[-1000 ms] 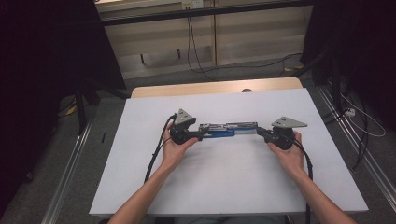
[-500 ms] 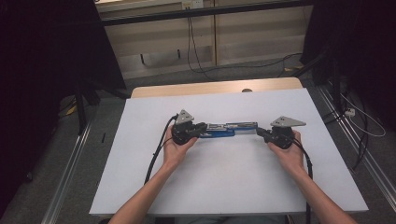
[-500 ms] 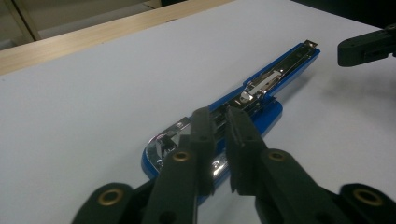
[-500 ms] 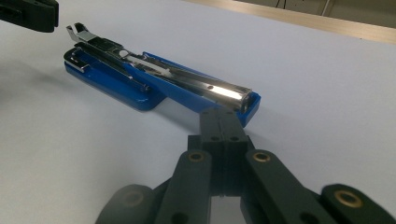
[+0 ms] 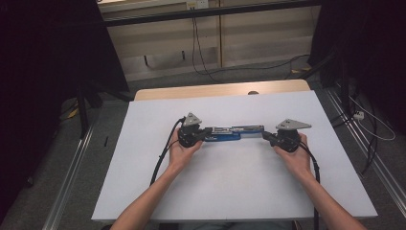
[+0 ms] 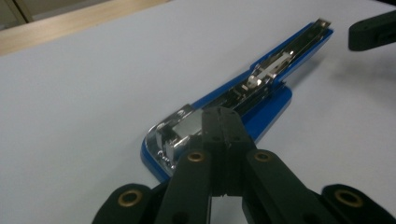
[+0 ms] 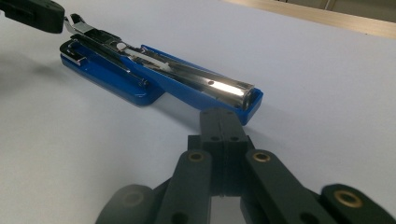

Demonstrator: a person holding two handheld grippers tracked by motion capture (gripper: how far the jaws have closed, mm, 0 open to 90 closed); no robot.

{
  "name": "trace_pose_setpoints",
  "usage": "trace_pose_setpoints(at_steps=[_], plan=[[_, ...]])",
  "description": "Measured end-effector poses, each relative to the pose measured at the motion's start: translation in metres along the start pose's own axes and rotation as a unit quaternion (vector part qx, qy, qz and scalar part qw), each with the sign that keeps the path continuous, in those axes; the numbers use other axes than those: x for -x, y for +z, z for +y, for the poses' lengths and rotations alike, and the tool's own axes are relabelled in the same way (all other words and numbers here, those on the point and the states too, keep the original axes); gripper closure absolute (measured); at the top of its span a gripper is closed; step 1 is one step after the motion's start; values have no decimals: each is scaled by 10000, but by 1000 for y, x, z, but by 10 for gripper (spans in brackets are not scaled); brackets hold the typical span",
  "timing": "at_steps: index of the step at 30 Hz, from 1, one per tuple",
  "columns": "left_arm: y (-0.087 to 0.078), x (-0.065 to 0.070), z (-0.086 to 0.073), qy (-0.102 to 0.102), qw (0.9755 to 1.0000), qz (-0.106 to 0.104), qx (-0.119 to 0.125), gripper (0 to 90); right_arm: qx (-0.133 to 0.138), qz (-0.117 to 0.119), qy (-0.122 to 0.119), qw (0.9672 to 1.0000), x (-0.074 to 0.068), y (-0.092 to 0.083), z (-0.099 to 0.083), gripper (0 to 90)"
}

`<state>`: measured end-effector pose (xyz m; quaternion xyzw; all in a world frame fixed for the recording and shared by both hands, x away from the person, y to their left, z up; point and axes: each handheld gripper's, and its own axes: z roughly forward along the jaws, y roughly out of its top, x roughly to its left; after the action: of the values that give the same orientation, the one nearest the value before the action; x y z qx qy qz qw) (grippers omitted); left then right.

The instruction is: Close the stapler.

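A blue stapler (image 5: 230,132) lies opened out flat on the white table (image 5: 215,182), its chrome magazine (image 7: 187,77) facing up. My left gripper (image 5: 208,134) sits at its left, hinge end. Its jaws have just been closing and now stand together over the chrome hinge (image 6: 180,133), with nothing seen between them (image 6: 222,116). My right gripper (image 5: 265,135) is shut too, its tips (image 7: 223,116) right at the front end of the magazine arm. Whether either touches the stapler I cannot tell. Each gripper shows far off in the other's view: the right gripper (image 6: 371,30), the left gripper (image 7: 32,11).
Bare white tabletop lies all round the stapler, with a wooden edge (image 5: 220,90) at the far side. Black cables (image 5: 163,153) trail from both grippers toward the near edge. Floor cables (image 5: 364,120) and dark stands flank the table.
The left gripper's jaws have drawn together at the stapler's hinge end. Both hands and the stapler have kept their places.
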<state>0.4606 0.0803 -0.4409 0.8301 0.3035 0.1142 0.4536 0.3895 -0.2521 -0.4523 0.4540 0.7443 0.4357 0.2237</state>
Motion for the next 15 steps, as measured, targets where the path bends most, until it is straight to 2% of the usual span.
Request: trace_pose_setpoints(at_steps=[4,8,10,15], plan=[[3,-2,-1,3,10000,-21,-50,900,-37,-4,-21,10000,0,1,0,900],[5,-2,-2,63,9999,62,-147,900,-80,9,-28,10000,0,3,-1,900],[8,-2,-5,54,9997,15,-230,900,-101,13,-33,9999,0,4,-1,900],[9,0,-5,41,9997,10,-232,900,-190,32,-97,9998,-1,7,0,900]])
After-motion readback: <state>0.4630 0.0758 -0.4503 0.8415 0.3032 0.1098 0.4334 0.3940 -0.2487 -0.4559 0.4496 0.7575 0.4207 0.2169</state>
